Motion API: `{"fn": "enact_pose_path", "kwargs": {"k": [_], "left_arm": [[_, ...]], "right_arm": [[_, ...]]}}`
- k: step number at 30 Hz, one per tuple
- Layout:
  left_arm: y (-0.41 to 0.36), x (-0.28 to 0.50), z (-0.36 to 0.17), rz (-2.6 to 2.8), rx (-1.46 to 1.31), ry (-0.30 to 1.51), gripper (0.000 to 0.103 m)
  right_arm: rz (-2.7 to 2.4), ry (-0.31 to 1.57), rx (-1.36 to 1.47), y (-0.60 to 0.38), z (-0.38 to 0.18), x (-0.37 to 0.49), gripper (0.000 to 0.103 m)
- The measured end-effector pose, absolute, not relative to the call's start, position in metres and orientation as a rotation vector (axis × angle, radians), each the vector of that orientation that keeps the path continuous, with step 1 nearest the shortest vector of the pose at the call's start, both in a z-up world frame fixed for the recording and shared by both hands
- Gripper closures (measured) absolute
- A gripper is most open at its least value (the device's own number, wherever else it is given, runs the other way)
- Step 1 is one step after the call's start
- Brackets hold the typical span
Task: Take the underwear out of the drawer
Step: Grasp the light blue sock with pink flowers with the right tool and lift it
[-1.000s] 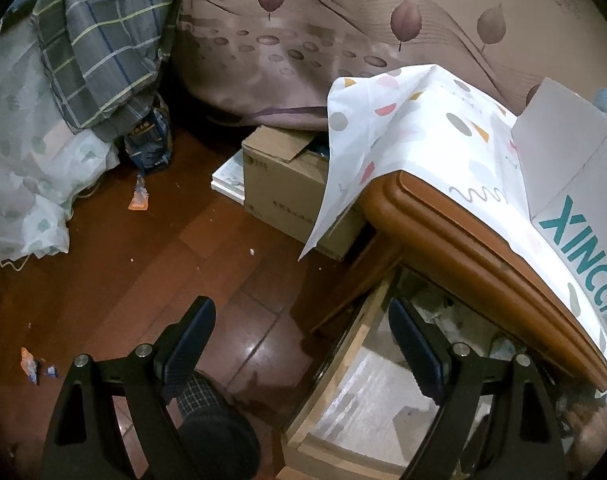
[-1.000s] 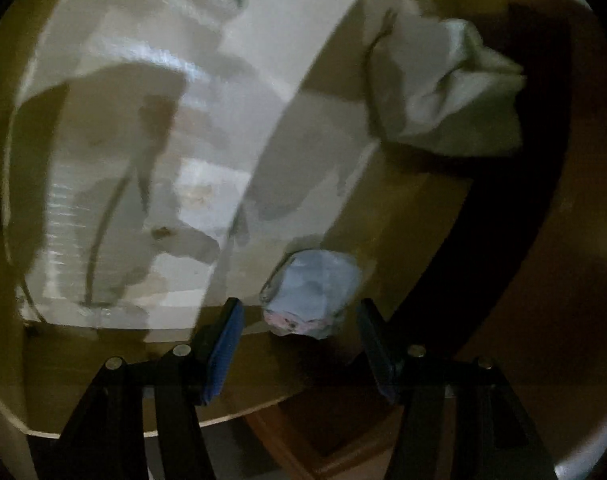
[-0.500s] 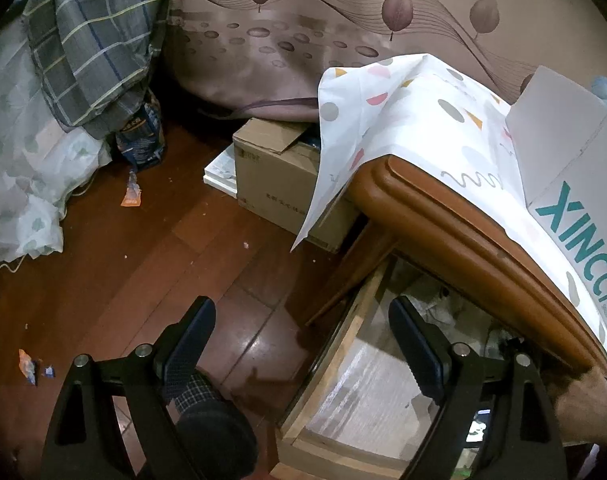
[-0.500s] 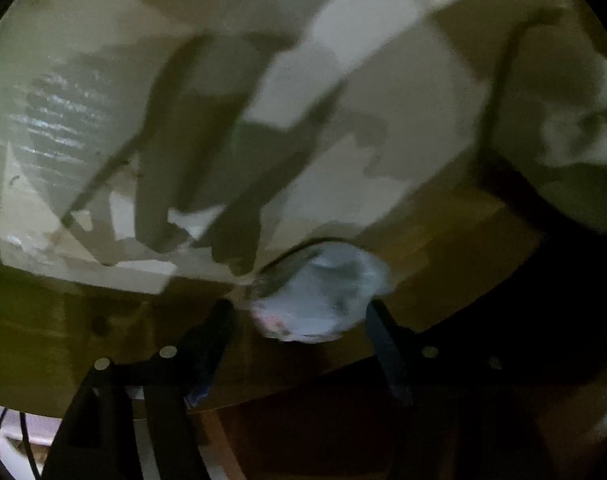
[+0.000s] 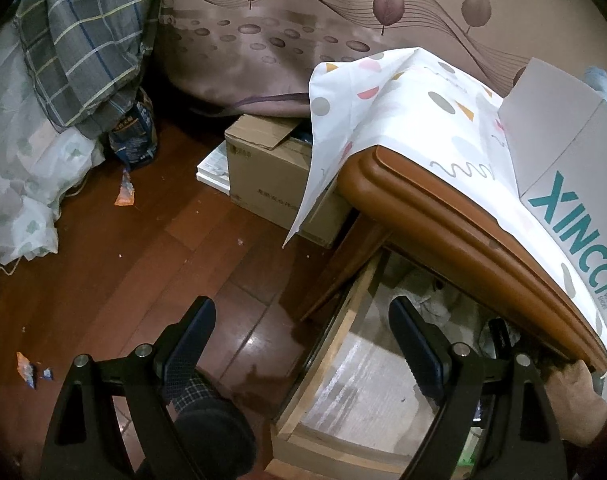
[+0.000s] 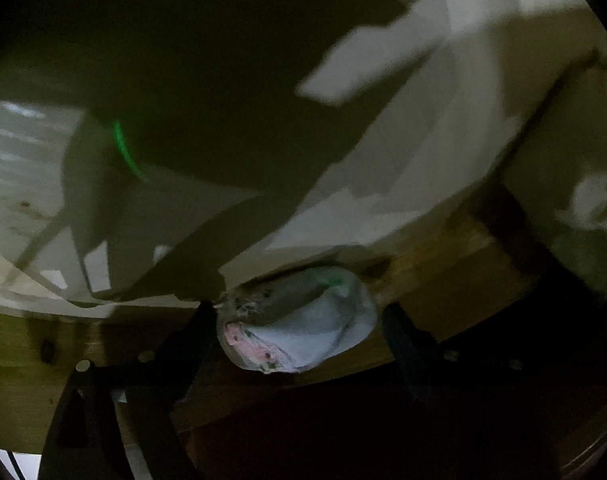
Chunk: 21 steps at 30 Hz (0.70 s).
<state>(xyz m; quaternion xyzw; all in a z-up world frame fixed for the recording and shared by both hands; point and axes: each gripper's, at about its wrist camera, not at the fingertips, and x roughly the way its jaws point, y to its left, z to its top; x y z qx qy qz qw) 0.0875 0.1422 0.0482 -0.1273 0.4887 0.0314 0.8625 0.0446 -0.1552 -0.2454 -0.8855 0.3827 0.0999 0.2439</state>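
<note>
We read "XINCCI" in teal capitals on the side of the white box (image 5: 559, 168), with smaller teal print beside it too fine to make out; the box stands on the nightstand (image 5: 443, 216), on a white cloth (image 5: 387, 104) with coloured dots and squiggles that hangs over the stand's corner. Against the far side of the nightstand sits a brown carton (image 5: 271, 172) with faint print we cannot read, and farther off on the floor (image 5: 151, 248) a dark blue bag (image 5: 133, 136) bears lettering too small to tell. Below the nightstand's top the drawer (image 5: 327, 364) stands pulled out, lined with pale paper. Our left claw (image 5: 301, 344) hangs over the drawer's side rail, its jaws wide apart with nothing between them; one finger is over the floor, the other over the drawer. In the right wrist view, dim and blurred, the underwear (image 6: 299, 320) lies bunched in the drawer against its wooden wall, pale blue with a pink flowered edge. Our right claw (image 6: 297, 320) straddles it, jaws opening, the bundle between the fingers near the left one; we cannot see either pad pressing on it. A hand (image 5: 575, 396) shows under the nightstand's near edge.
</note>
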Motion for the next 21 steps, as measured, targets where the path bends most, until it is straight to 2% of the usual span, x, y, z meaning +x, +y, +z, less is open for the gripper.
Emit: {"fn": "enact_pose_path", "kwargs": {"k": [1, 2, 3, 4, 7, 9, 14, 21], "left_arm": [[0.143, 0.087, 0.048, 0.064, -0.269, 1.027, 0.017], [0.143, 0.087, 0.048, 0.064, -0.269, 1.028, 0.017], [0.143, 0.087, 0.049, 0.065, -0.268, 1.026, 0.017], [0.143, 0.087, 0.049, 0.063, -0.268, 1.026, 0.017], [0.143, 0.087, 0.048, 0.067, -0.266, 1.025, 0.017], [0.143, 0.087, 0.048, 0.068, -0.264, 1.025, 0.017], [0.141, 0.088, 0.044, 0.069, -0.24, 1.04, 0.017], [0.133, 0.091, 0.037, 0.07, -0.214, 1.062, 0.017]], "right_arm": [[0.271, 1.062, -2.409, -0.156, -0.245, 0.047, 0.025], [0.27, 1.097, -2.395, -0.157, -0.244, 0.053, 0.038], [0.265, 1.135, -2.374, -0.157, -0.243, 0.054, 0.062], [0.259, 1.183, -2.335, -0.158, -0.243, 0.056, 0.071], [0.235, 1.145, -2.277, -0.16, -0.239, 0.058, 0.076], [0.218, 1.117, -2.205, -0.154, -0.23, 0.058, 0.083], [0.22, 1.046, -1.958, -0.134, -0.201, 0.046, 0.086], [0.296, 1.15, -1.203, -0.117, -0.126, 0.05, 0.086]]}}
